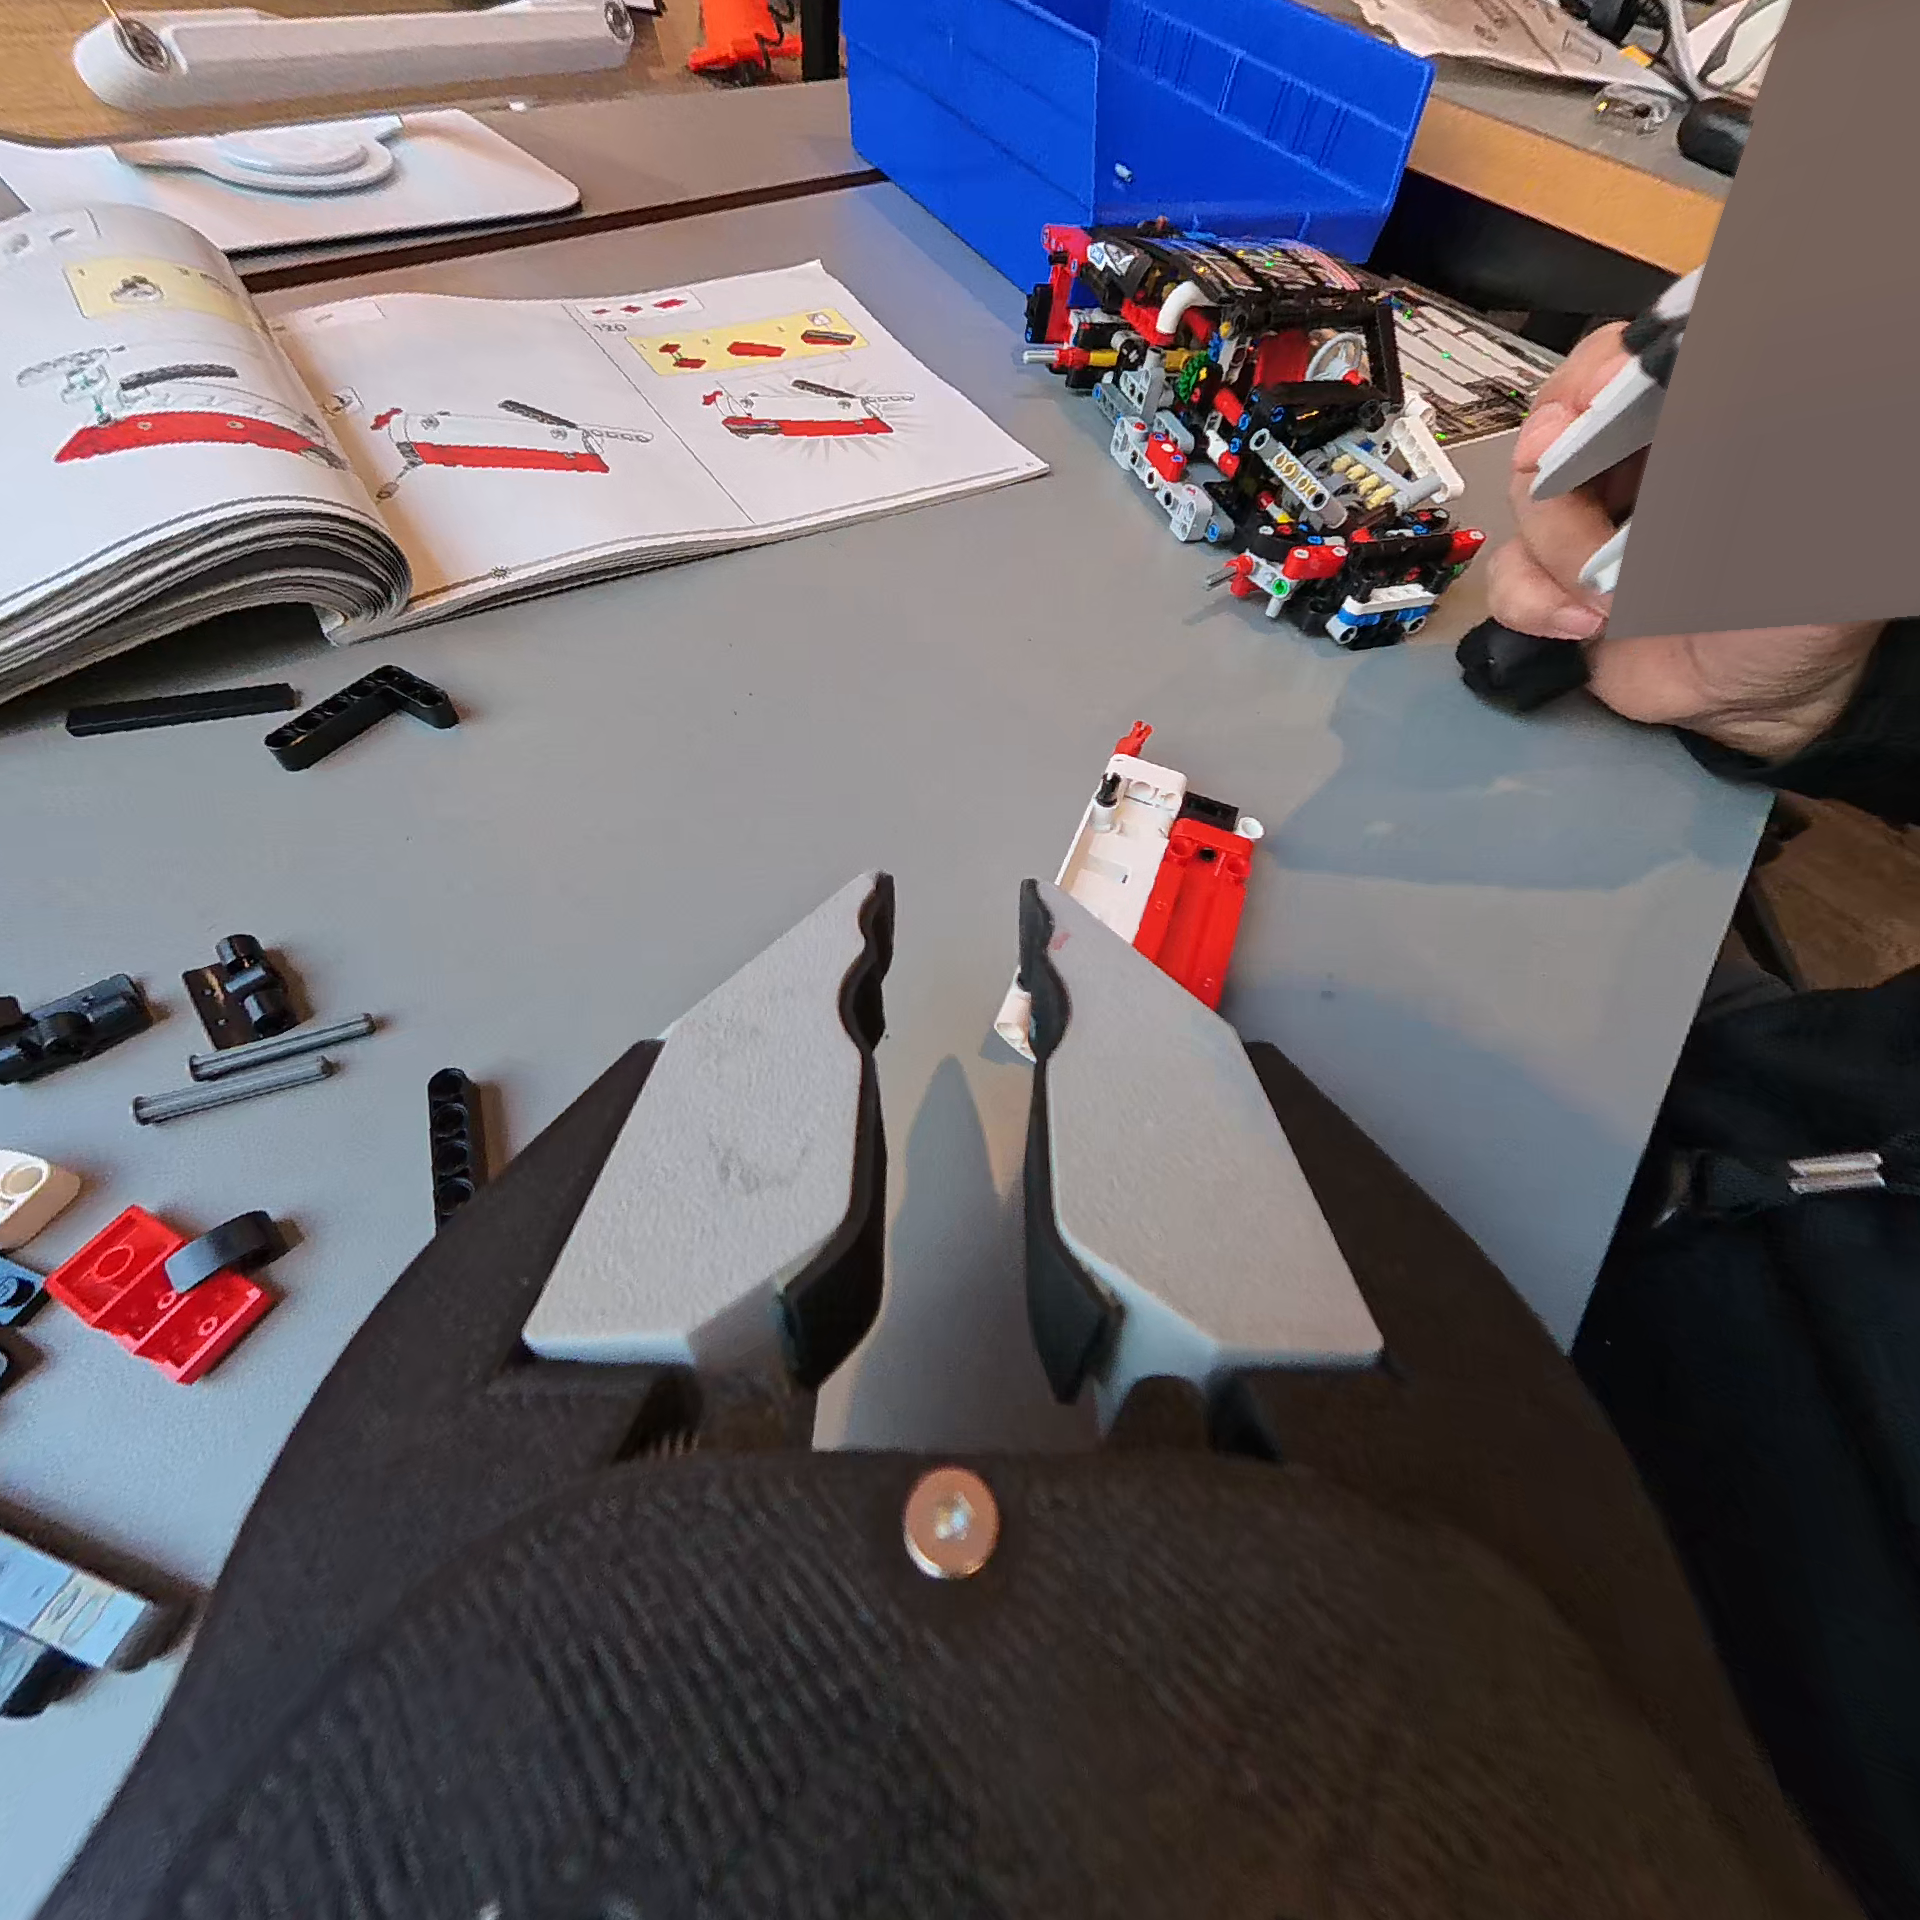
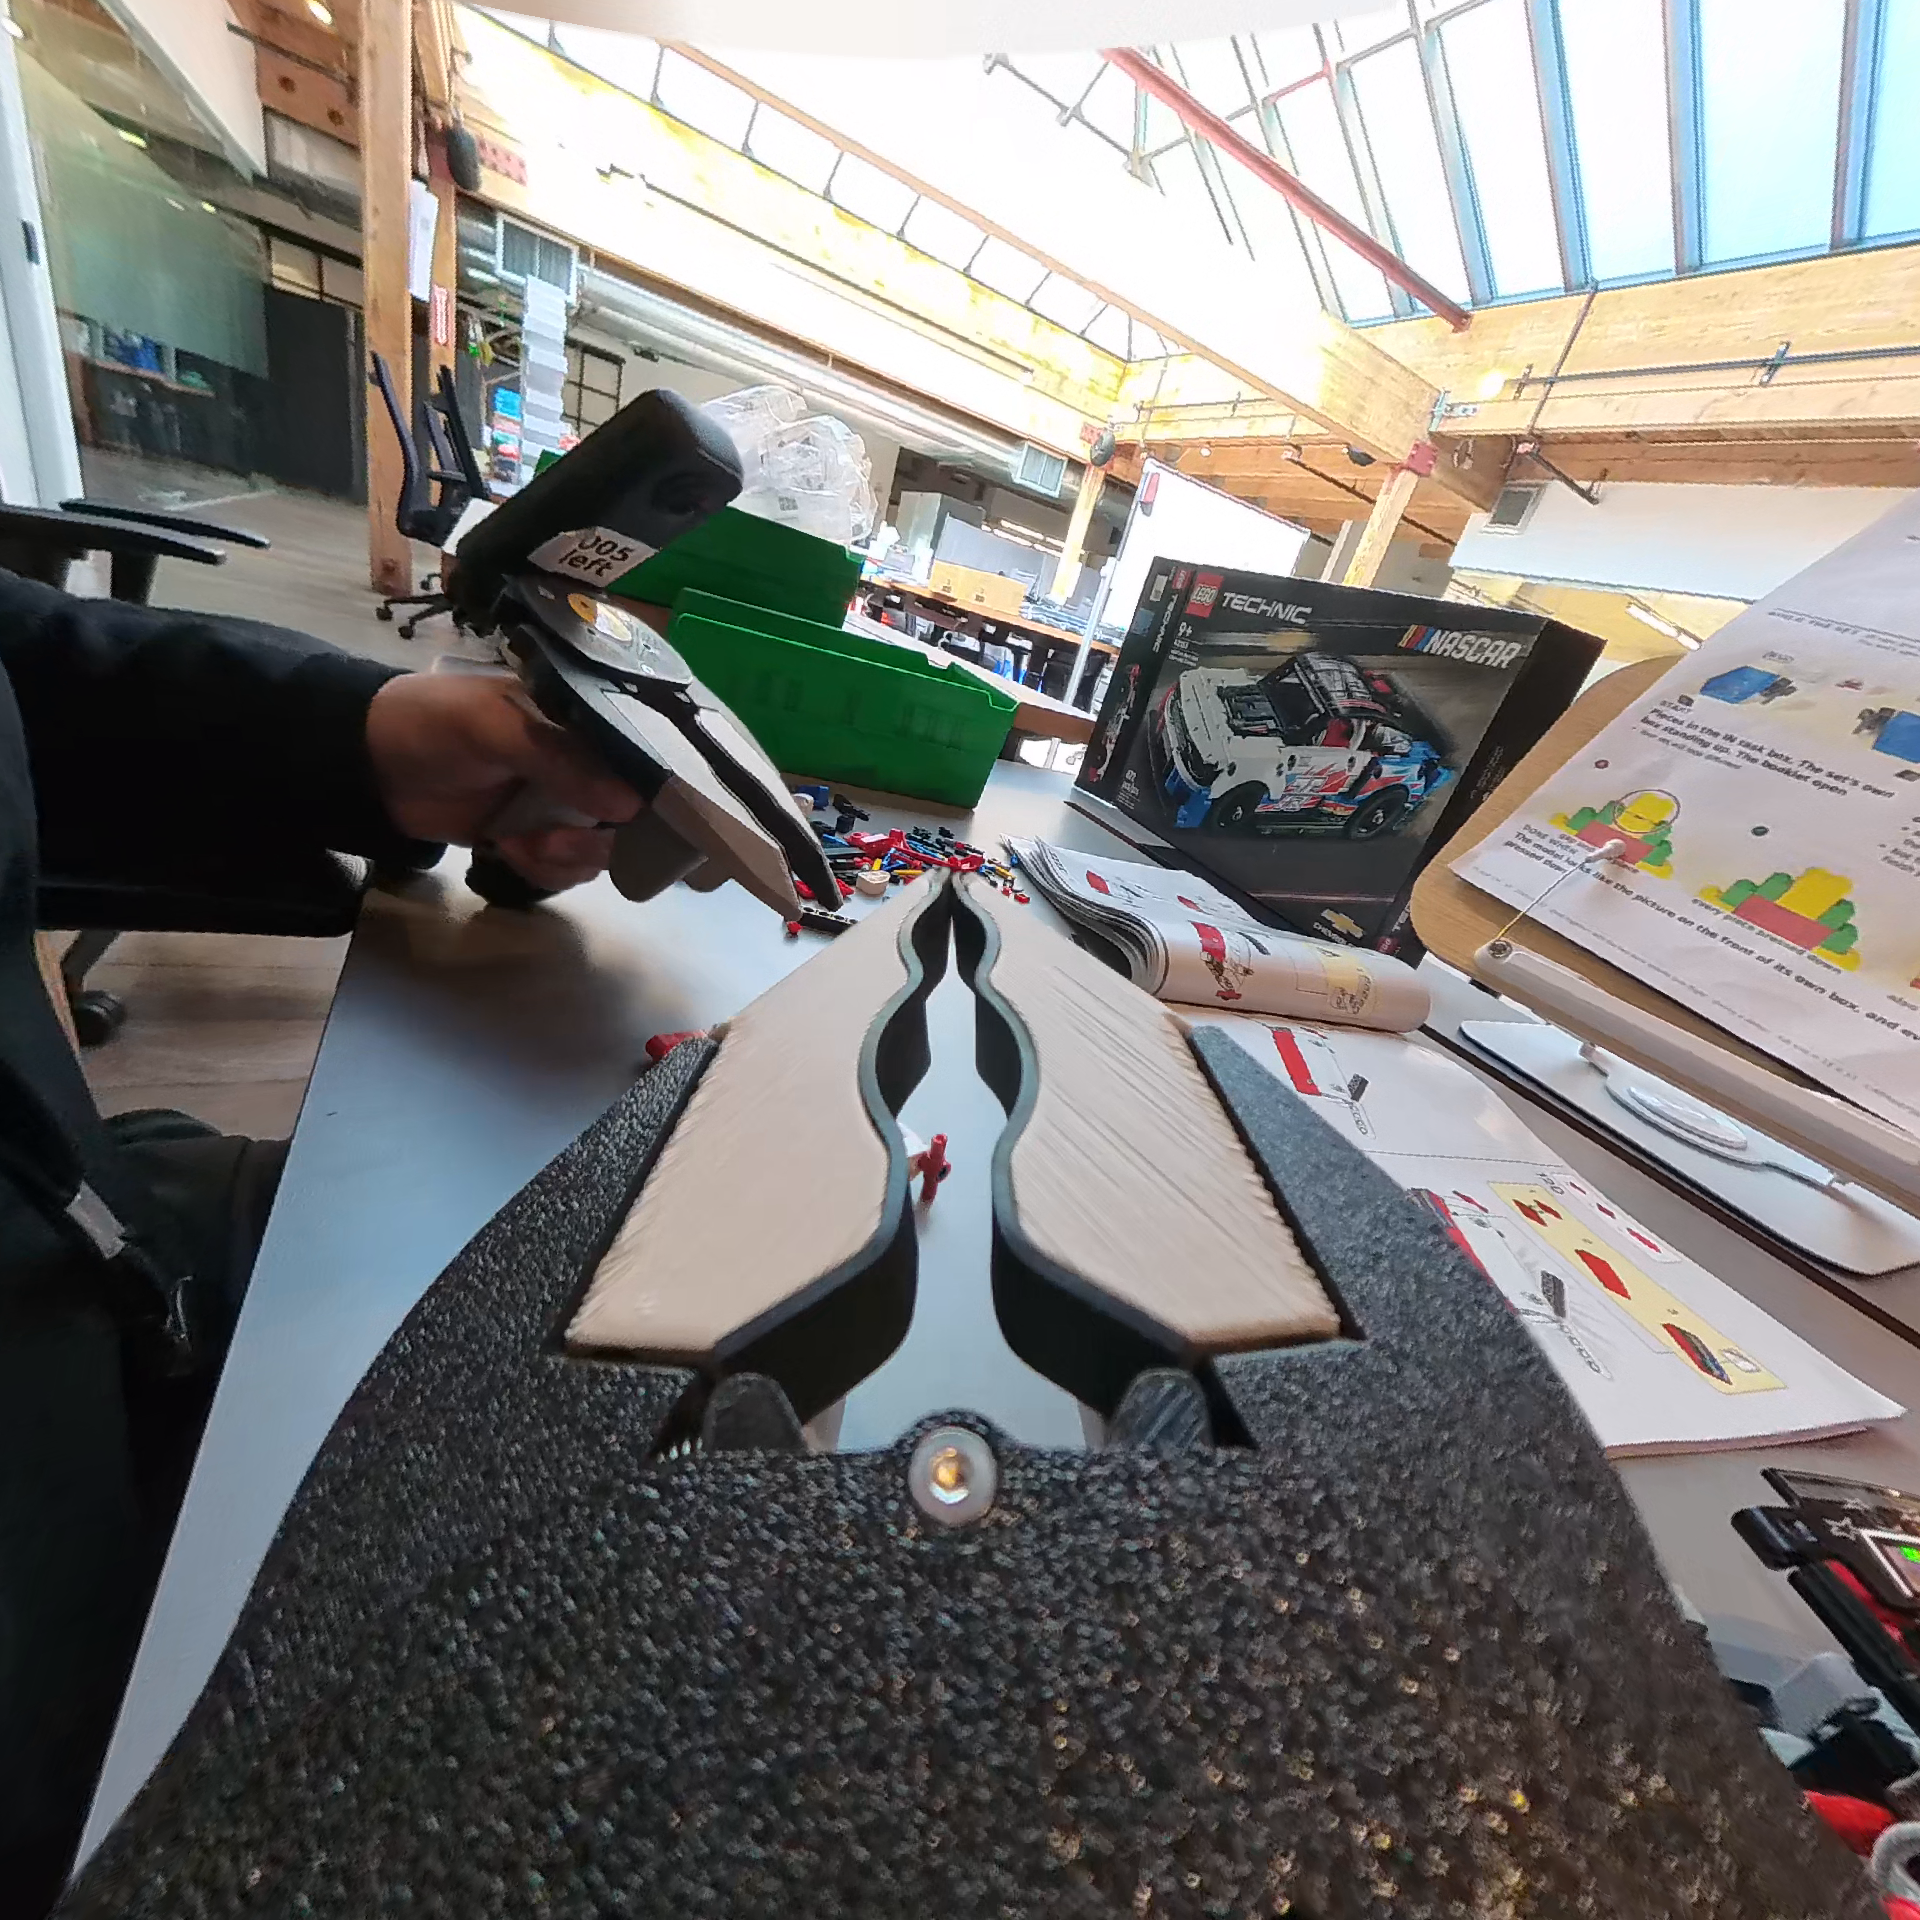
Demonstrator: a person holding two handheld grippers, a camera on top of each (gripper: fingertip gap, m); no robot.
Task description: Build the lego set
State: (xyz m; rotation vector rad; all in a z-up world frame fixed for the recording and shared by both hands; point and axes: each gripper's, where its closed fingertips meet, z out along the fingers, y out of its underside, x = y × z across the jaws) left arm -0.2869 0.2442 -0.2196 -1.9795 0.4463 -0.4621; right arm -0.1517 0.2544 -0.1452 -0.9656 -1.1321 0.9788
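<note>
You are holding the left gripper (image 1: 956,894) slightly parted and empty over the grey bench (image 1: 727,644), the red-and-white lego piece (image 1: 1164,873) lying just beside it near the bench's right edge; your right gripper (image 2: 951,883), tips touching on nothing, is facing a timber-beamed, skylit hall

A: Light source? Quality?
B: Daylight, bright, from skylights (image 2: 1621,145); panes blown out to glare. Soft shadows on the grey surface (image 1: 727,727).
A: Defects?
B: Wide-angle bending at edges; near tongs (image 2: 951,894) slightly soft; grey masking patch, left view.
</note>
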